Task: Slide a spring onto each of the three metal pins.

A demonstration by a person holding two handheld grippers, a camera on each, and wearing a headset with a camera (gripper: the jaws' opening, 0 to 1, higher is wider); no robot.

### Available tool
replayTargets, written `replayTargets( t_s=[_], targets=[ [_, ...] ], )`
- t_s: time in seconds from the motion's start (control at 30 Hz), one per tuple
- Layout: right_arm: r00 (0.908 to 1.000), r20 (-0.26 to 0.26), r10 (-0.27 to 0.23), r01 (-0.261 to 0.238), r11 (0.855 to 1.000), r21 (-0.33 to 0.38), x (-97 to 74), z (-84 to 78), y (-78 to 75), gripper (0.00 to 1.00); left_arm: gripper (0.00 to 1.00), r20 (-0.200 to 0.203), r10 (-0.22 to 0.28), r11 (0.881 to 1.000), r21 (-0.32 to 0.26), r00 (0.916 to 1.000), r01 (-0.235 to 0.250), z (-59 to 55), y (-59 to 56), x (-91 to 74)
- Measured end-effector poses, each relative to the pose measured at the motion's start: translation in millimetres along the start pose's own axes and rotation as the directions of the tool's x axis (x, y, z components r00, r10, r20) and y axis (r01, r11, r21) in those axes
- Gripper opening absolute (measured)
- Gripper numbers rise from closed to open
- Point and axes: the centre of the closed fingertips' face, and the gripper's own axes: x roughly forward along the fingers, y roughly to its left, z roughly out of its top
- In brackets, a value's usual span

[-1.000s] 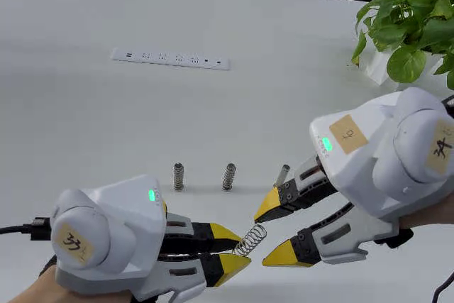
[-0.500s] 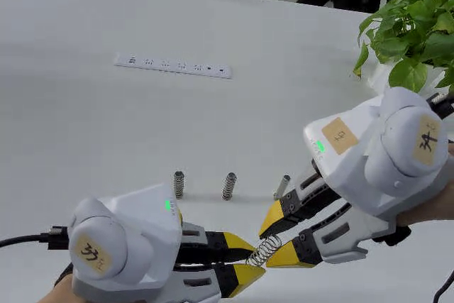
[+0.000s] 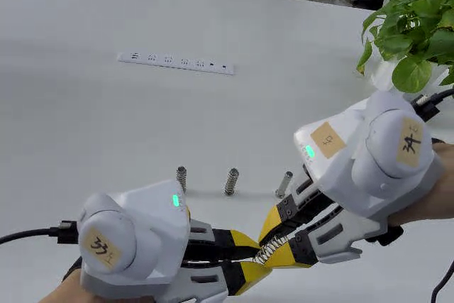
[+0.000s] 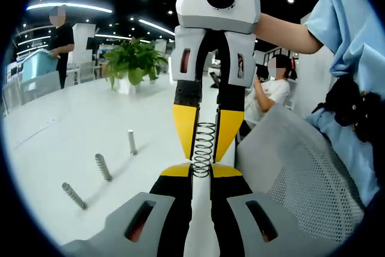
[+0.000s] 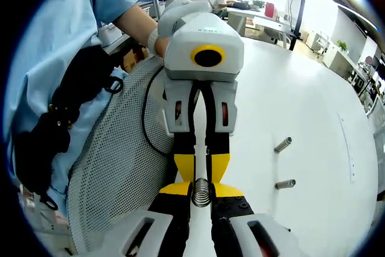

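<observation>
Left gripper (image 4: 201, 171): jaws narrow, pinching one end of the spring (image 4: 204, 145).
Right gripper (image 5: 201, 192): tip to tip with the left, jaws narrow, clamped on the spring's other end.
Spring: bridges the two sets of tips.
Bare pin (image 3: 284, 184): upright, just beyond the right gripper.
Sprung pins (image 3: 232, 181): two, upright, beyond the left gripper's tips.

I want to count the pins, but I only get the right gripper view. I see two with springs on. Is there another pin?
Observer: Yes. The head view has a bare pin right of the two sprung pins.
Operator: Is the thing I'm holding bent?
Observer: No. The left gripper view shows the spring side-on, straight.
Operator: Anything green around?
Observer: A leafy plant in a white pot, far right in the head view.
</observation>
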Motion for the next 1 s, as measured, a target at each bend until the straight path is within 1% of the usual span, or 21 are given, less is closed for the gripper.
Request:
replayTargets(
  t_s=[0.43, 0.73, 0.83, 0.93, 1.0],
  targets=[
    [0.9998, -0.020, -0.001, 0.001, 1.000, -0.011, 2.4, -2.2, 0.5, 0.08, 0.07, -0.020, -0.003, 1.000, 0.007, 0.9998, 0.003, -2.7, -0.8, 1.0],
    [0.9999, -0.013, -0.006, 0.006, 1.000, -0.014, 2.6, -1.4, -0.9, 0.08, 0.07, -0.012, 0.008, 1.000, 0.010, 0.9999, -0.008, -2.9, 0.2, 0.6],
    [0.9999, -0.007, -0.009, 0.009, 1.000, -0.013, 3.0, -1.2, -2.2, 0.08, 0.07, -0.006, 0.017, 1.000, 0.002, 0.9998, -0.017, -3.4, 1.8, 0.0],
    [0.9997, 0.008, -0.024, 0.024, 1.000, -0.008, 2.7, -0.5, -5.3, 0.08, 0.08, -0.002, 0.031, 0.999, -0.012, 0.9995, -0.031, -3.8, 5.2, -2.4],
    [0.9992, 0.014, -0.038, 0.038, 0.999, -0.010, 1.8, -0.5, -8.0, 0.08, 0.08, -0.008, 0.039, 0.999, -0.020, 0.9992, -0.039, -5.6, 7.5, -4.1]
  ],
)
